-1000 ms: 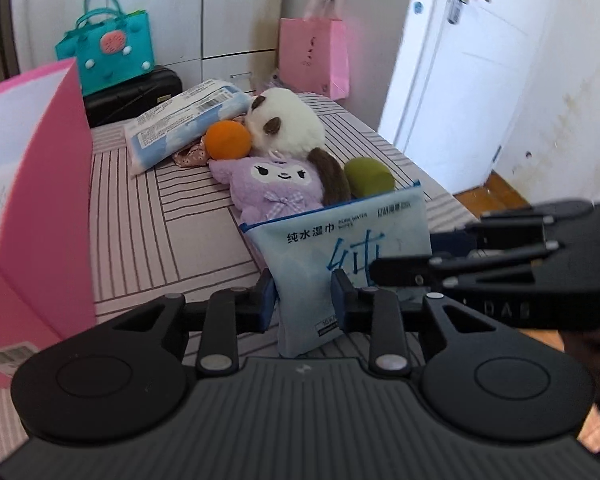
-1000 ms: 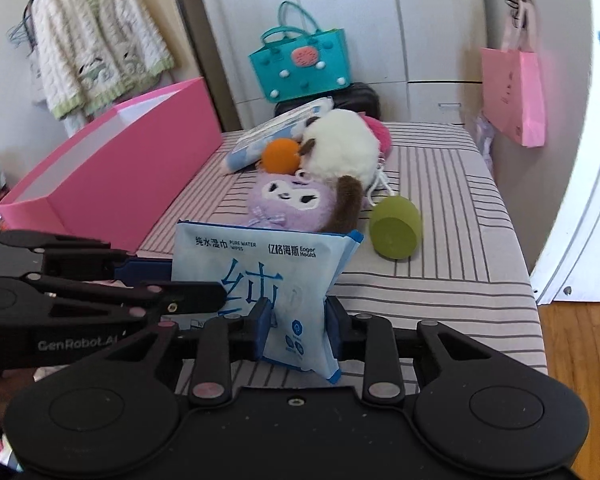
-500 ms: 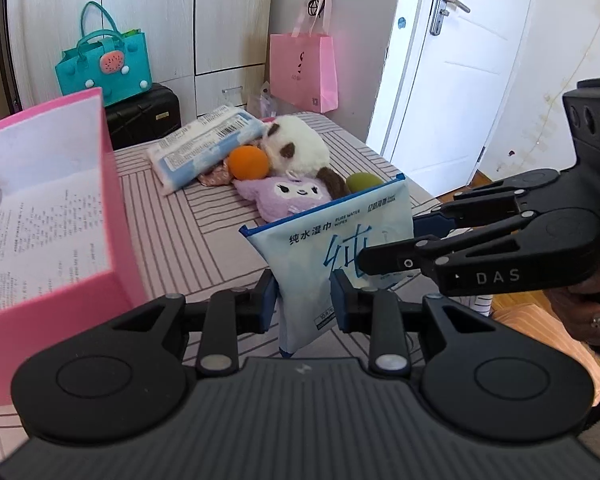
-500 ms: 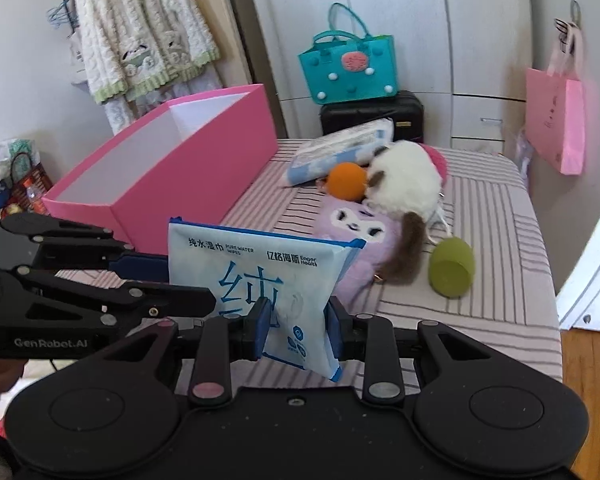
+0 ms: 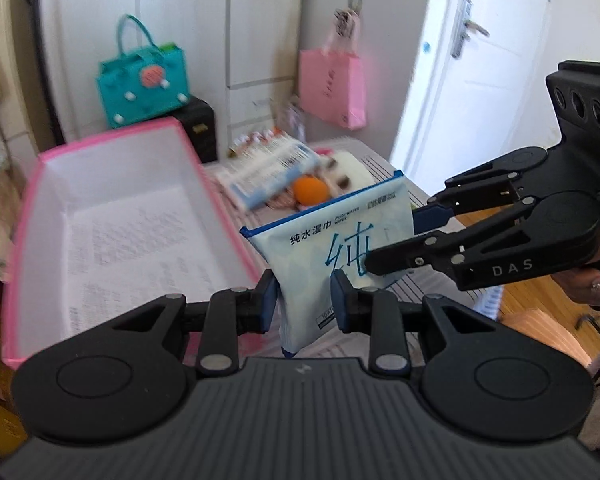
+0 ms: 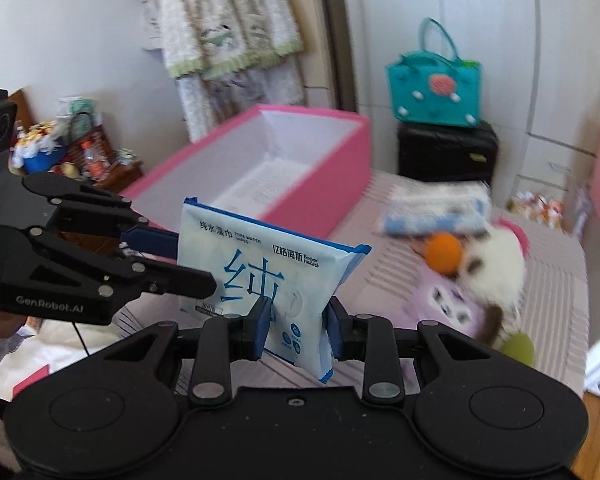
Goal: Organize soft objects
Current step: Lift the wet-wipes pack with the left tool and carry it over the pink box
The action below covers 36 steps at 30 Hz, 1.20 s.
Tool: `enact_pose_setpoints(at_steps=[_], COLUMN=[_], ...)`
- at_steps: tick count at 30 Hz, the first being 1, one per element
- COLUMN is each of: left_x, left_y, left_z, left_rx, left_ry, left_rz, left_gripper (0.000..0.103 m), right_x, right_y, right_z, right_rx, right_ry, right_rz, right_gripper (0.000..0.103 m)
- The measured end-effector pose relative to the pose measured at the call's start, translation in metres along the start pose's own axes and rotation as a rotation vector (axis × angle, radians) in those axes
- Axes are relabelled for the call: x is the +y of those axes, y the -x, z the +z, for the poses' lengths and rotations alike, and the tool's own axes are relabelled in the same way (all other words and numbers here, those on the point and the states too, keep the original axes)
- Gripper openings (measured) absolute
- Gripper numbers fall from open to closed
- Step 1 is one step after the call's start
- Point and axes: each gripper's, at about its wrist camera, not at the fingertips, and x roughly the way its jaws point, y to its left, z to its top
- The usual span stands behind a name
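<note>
A light blue pack of wet wipes (image 5: 332, 240) hangs upright in the air, held by both grippers. My left gripper (image 5: 304, 300) is shut on its lower left corner, and my right gripper (image 5: 392, 240) pinches its right side. In the right wrist view the same pack (image 6: 268, 264) sits between the right gripper's (image 6: 296, 320) blue pads, with the left gripper (image 6: 194, 258) clamped on its left edge. The open pink box (image 5: 220, 200) lies just left of and behind the pack, white inside, with printed paper on its floor.
On the striped table behind are an orange ball (image 6: 444, 254), a white plush (image 6: 496, 264), a purple plush (image 6: 444, 304), a green soft object (image 6: 518, 346) and a long tissue pack (image 6: 436, 208). A teal bag (image 6: 434, 88) sits on a black case (image 6: 446, 152). A white door (image 5: 480, 60) stands at right.
Both grippers rose with the wipes pack and carried it left, from in front of the plush toys to beside the pink box, whose inside now shows.
</note>
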Motion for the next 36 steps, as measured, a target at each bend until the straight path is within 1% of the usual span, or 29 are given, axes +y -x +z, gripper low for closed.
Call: enact_pose_setpoints(at_steps=[6,9,10,11,14,16,18,19,21,24,28,30,33,36], left_x=[0.029,0.050,0.059,0.066,0.085,0.094,0.102,0.109,0.120,0.143,0.178,0.190,0.198,0.198], left_y=[0.021,0.030,0.033,0.035,0.038,0.032,0.022,0.016,0.003,-0.020,-0.053,-0.071,-0.089,-0.098], left_z=[0.010,0.014,0.015,0.015,0.021,0.029,0.038,0.042,0.050,0.060,0.073,0.079,0.080,0.076], left_rx=[-0.065,-0.131,-0.151,-0.167,-0.208,-0.244,-0.257,-0.257,-0.244,-0.200,-0.090,-0.034,0.033,0.072], left_ry=[0.037,0.063,0.084,0.104,0.125,0.094,0.093,0.107,0.111,0.122,0.184,0.180,0.156,0.143], left_rz=[0.070,0.134,0.151,0.161,0.188,0.217,0.237,0.242,0.241,0.270,0.260,0.262,0.267,0.263], left_gripper=[0.028,0.028,0.028,0.028,0.028,0.028,0.028,0.028,0.028,0.028,0.028,0.028,0.029,0.028], right_x=[0.020,0.027,0.028,0.029,0.032,0.031,0.027,0.024,0.019,0.012,0.003,0.000,-0.003,-0.007], right_y=[-0.008,-0.017,-0.022,-0.027,-0.041,-0.054,-0.070,-0.079,-0.099,-0.130,-0.170,-0.190,-0.209,-0.219], right_z=[0.037,0.055,0.061,0.067,0.085,0.099,0.114,0.122,0.135,0.152,0.168,0.175,0.179,0.181], right_rx=[-0.065,-0.101,-0.109,-0.114,-0.137,-0.132,-0.112,-0.101,-0.073,-0.024,0.049,0.095,0.147,0.183], right_ry=[0.080,0.121,0.132,0.132,0.150,0.156,0.146,0.136,0.122,0.101,0.103,0.115,0.126,0.139], right_rz=[0.034,0.074,0.098,0.122,0.144,0.140,0.132,0.123,0.103,0.102,0.067,0.055,0.029,0.013], right_gripper=[0.035,0.034,0.034,0.031,0.029,0.029,0.029,0.029,0.029,0.029,0.029,0.029,0.029,0.029])
